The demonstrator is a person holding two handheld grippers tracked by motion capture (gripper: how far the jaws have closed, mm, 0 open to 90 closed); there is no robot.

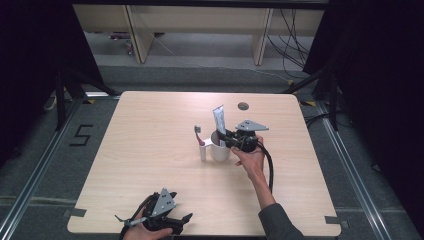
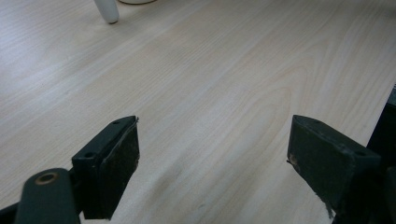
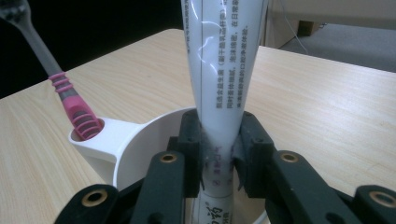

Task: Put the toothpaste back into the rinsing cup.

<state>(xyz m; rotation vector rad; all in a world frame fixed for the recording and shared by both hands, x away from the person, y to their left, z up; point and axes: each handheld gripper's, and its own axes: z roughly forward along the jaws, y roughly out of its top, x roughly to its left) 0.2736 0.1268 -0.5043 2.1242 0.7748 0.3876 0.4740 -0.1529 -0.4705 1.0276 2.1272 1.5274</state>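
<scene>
**Tube pinched upright over the cup**

Your right gripper (image 3: 218,154) is clenched on the tall white plastic toothpaste tube with printed text (image 3: 224,70), its jaws pressing the lower body from both sides. The tube stands upright with its bottom end inside the round white plastic cup (image 1: 220,151), so the low grip likely keeps it vertical and steerable within the rim. The pink-and-grey toothbrush (image 3: 70,100) stands tilted in the cup's side holder, beside the tube and clear of your jaws.

Your left gripper (image 2: 212,163) hangs released, jaws wide apart with nothing between them, over bare light wooden table (image 1: 150,150) at the near edge, well away from the cup, probably parked to leave room.
</scene>
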